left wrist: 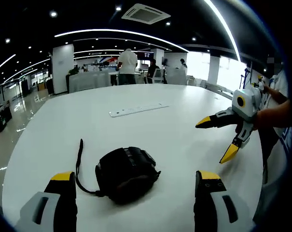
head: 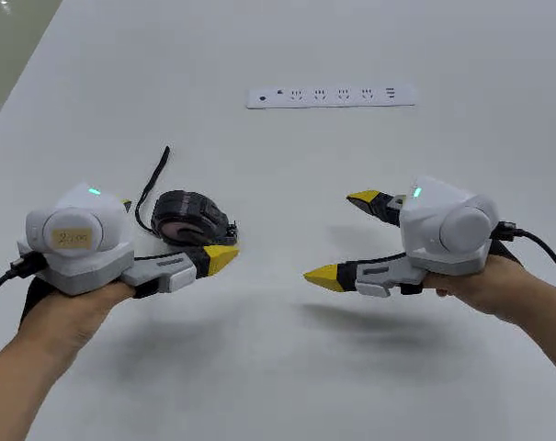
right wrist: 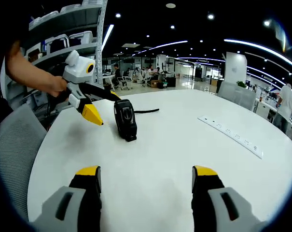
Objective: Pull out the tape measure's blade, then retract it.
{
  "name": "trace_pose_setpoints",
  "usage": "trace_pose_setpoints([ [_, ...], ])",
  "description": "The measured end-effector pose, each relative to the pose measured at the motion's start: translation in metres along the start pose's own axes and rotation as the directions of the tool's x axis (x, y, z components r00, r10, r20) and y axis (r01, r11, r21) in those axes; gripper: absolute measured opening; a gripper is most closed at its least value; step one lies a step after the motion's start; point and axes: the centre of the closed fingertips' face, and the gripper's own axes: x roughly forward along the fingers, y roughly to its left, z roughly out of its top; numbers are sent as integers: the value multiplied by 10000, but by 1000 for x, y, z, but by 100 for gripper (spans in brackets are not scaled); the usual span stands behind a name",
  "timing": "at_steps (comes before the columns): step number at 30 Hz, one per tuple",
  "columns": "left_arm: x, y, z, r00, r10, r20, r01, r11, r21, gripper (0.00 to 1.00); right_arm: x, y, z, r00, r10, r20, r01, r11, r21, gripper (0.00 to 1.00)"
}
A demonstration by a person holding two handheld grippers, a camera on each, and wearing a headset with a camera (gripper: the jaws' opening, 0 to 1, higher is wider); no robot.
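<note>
A black tape measure (head: 191, 219) with a black wrist strap (head: 153, 184) lies on the white table (head: 287, 312), blade not drawn out. It sits between the jaws of my left gripper (head: 181, 234), which is open around it without touching; in the left gripper view the tape measure (left wrist: 126, 173) lies just ahead of the yellow fingertips (left wrist: 63, 177). My right gripper (head: 340, 237) hovers open to the right, its jaws pointing left toward the tape measure (right wrist: 125, 119), with a gap of bare table between them.
A white power strip (head: 331, 96) lies flat at the far side of the table. The table's left edge (head: 20, 64) runs diagonally at the upper left. People and office furniture stand in the background of the gripper views.
</note>
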Motion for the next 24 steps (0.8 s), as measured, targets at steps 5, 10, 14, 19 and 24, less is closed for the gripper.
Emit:
trace_pose_setpoints([
  [5, -6, -1, 0, 9995, -297, 137, 296, 9995, 75, 100, -13, 1, 0, 9998, -131, 125, 127, 9994, 312, 85],
  [10, -11, -5, -1, 9975, -636, 302, 632, 9979, 146, 100, -20, 1, 0, 9992, -301, 259, 286, 9980, 561, 90],
  [14, -14, -6, -3, 9966, -757, 327, 751, 9970, 170, 100, -24, 2, -1, 9989, -381, 270, 363, 9972, 646, 92],
  [19, -31, -9, -7, 9913, -1120, 692, 1099, 9934, 341, 100, -46, 3, -4, 9941, -965, 505, 894, 9878, 1274, 96],
  [24, -39, -7, -8, 9895, -1149, 877, 1134, 9933, 225, 100, -56, 3, -7, 9894, -1317, 614, 1199, 9786, 1674, 98],
])
